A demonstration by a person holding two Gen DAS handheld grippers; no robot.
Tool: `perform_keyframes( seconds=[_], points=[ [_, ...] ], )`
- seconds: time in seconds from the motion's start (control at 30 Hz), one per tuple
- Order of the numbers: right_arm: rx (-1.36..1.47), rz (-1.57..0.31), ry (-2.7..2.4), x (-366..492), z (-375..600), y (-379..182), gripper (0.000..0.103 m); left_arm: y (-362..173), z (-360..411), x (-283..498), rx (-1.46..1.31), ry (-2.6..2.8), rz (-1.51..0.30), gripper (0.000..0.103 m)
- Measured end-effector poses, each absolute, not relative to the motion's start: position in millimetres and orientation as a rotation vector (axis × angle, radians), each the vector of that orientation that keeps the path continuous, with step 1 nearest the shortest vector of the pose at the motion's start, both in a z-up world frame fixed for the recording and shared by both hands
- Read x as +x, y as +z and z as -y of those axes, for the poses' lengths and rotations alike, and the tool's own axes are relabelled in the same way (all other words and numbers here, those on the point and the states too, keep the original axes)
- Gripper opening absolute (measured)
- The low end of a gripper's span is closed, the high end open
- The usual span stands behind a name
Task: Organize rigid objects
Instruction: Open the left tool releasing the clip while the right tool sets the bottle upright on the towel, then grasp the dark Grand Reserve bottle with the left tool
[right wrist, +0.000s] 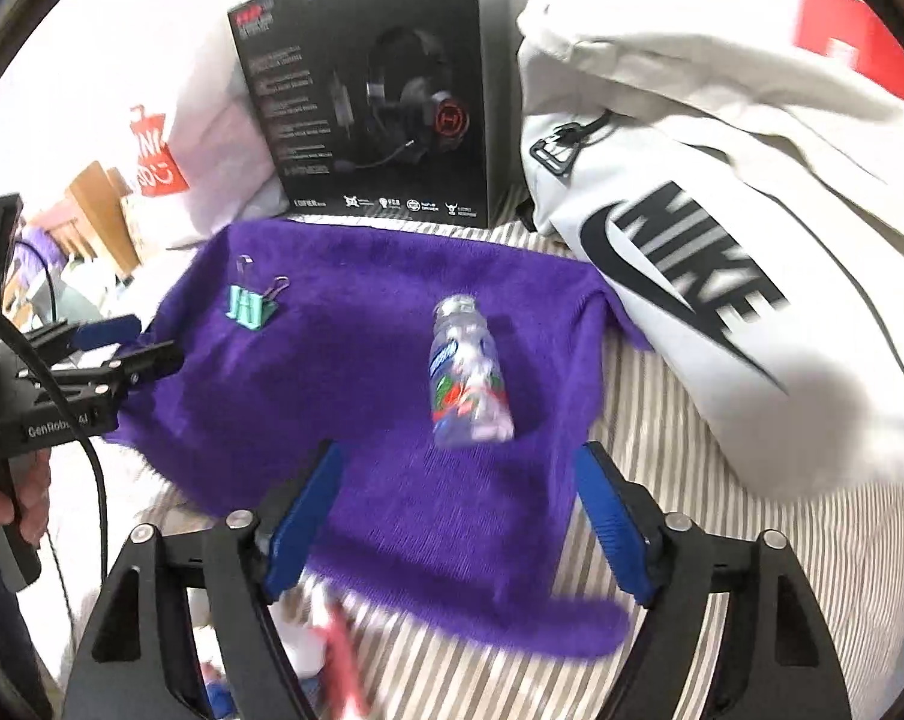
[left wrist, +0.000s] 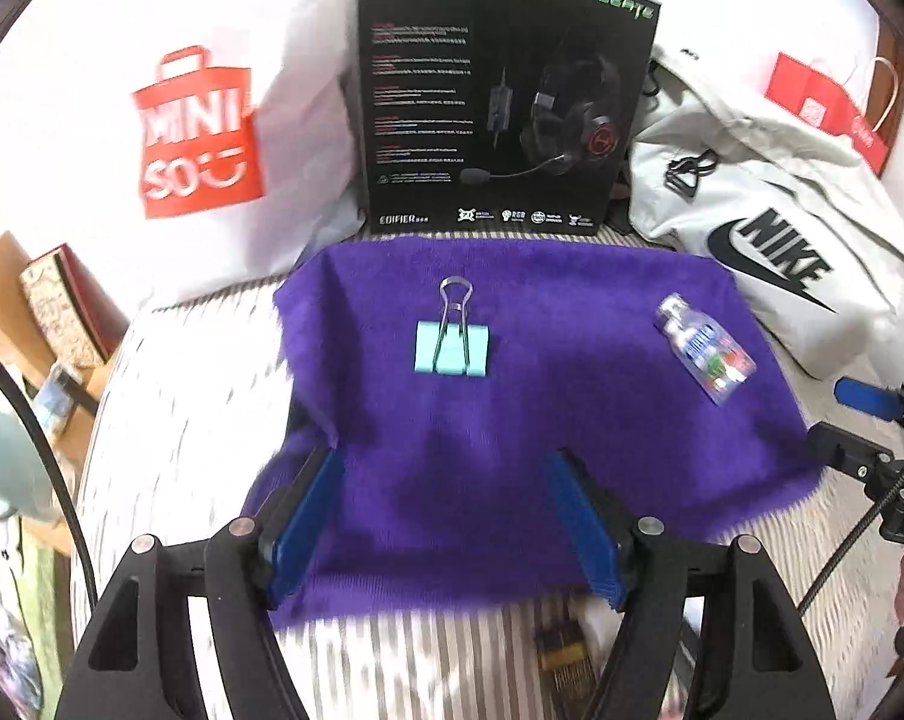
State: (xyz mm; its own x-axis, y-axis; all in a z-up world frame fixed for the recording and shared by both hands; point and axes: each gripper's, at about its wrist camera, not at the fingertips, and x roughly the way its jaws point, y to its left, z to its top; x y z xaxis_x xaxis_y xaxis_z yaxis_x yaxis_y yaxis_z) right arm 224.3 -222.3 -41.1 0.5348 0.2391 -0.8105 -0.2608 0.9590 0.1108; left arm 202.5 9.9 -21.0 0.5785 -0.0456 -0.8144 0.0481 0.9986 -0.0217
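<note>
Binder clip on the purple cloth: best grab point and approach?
Grip the mint binder clip across its flat body, coming down from above. It lies flat on the purple cloth, one wire handle folded over the body and pointing toward the headset box. Pads go on the two short ends either side of that handle. Both tools are open and empty.

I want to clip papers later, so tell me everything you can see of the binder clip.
The mint-green binder clip has a folded body that looks like painted metal and two silvery wire handles. It lies on the fuzzy purple cloth, one handle spread flat away from the body. Only the cloth touches it; neither gripper's jaws reach it.
</note>
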Motion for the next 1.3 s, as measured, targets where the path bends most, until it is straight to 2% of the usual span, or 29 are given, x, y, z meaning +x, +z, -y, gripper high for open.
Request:
perform_keyframes(
  seconds=[0.2, 0.47, 0.93, 1.1, 1.3],
  points=[
    [0.027, -0.959, 0.287, 170.7, 227.4, -36.7, 0.082, -23.6, -12.3, 149.1, -0.019, -0.072, -0.956, 0.072],
    [0.049, -1.008, 0.255, 122.1, 234.3, -54.2, 0.082, -61.9, -2.1, 110.6, -0.015, -0.101, -1.021, 0.072],
    [0.134, -1.026, 0.258, 96.0, 241.3, -66.4, 0.082, -90.6, 30.2, 118.2, 0.082, -0.075, -1.028, 0.075],
    [0.11, -1.043, 0.257, 95.4, 235.5, -74.5, 0.082, -90.4, 10.0, 110.3, 0.055, -0.049, -1.015, 0.076],
    [0.116, -1.038, 0.27, 92.3, 236.0, -76.4, 0.082, -90.1, 10.0, 108.2, 0.064, -0.086, -0.985, 0.07]
  ],
)
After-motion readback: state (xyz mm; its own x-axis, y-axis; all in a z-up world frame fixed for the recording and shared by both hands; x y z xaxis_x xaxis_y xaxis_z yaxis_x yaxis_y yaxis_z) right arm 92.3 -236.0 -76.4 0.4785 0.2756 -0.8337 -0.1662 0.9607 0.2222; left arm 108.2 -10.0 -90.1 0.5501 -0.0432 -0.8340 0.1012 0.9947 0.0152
